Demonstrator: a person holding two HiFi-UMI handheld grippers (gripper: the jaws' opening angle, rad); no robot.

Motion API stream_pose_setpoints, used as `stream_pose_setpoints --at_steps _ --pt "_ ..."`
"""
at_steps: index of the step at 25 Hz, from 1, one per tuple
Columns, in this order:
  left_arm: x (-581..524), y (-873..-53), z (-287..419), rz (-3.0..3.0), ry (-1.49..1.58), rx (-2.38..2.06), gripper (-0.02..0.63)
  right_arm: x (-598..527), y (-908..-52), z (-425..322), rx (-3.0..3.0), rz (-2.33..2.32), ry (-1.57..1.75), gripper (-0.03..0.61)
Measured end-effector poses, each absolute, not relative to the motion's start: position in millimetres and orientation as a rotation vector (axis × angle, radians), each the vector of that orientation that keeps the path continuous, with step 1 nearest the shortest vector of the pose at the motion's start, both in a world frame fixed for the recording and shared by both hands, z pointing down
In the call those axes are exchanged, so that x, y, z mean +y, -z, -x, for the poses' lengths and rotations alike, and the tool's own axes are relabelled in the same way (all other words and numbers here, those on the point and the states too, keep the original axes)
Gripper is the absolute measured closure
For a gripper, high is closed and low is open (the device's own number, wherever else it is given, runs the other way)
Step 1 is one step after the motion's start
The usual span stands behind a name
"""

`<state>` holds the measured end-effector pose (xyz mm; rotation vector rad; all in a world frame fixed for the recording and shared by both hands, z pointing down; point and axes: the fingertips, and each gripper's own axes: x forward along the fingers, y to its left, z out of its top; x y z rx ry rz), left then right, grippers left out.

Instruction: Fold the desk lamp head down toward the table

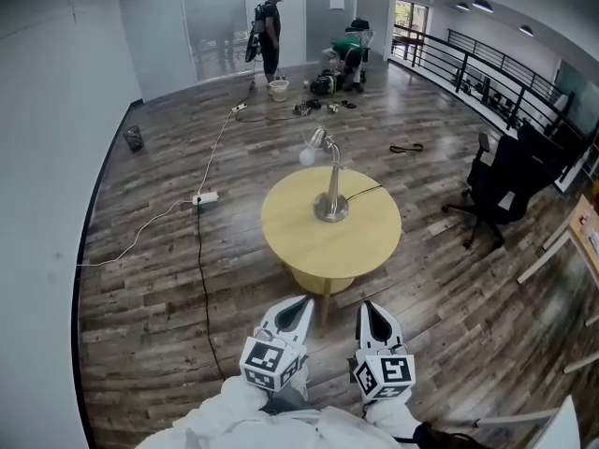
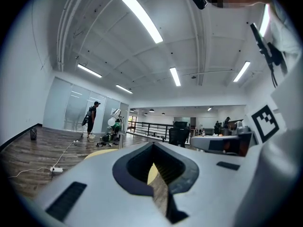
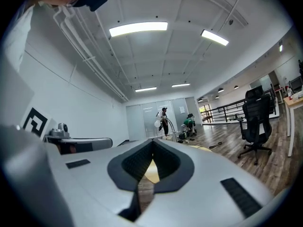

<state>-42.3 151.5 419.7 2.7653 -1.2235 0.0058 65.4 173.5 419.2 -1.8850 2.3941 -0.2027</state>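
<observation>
A silver desk lamp (image 1: 330, 195) stands upright on a round yellow table (image 1: 290, 237), its head (image 1: 314, 142) raised and leaning to the far left. Both grippers hover short of the table's near edge, side by side, pointing level toward it. My left gripper (image 1: 302, 309) is shut with nothing in it, and so is my right gripper (image 1: 371, 309). In the left gripper view, the lamp (image 2: 116, 123) shows far ahead beyond the closed jaws of the left gripper (image 2: 152, 146). The right gripper view has the lamp (image 3: 158, 122) straight ahead over the right gripper (image 3: 152, 144).
A black office chair (image 1: 501, 190) stands right of the table. A power strip (image 1: 206, 197) and cables lie on the wood floor at left. A person (image 1: 270, 31) stands far back near bags (image 1: 339, 64). A railing (image 1: 468, 64) runs along the right.
</observation>
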Motion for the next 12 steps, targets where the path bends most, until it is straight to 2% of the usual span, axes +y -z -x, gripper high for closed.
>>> stream_pose_setpoints --at_steps 12 --pt "13.4 -421.0 34.5 -2.771 -0.022 -1.178 0.614 34.8 -420.4 -77.2 2.353 1.922 0.224 0.568"
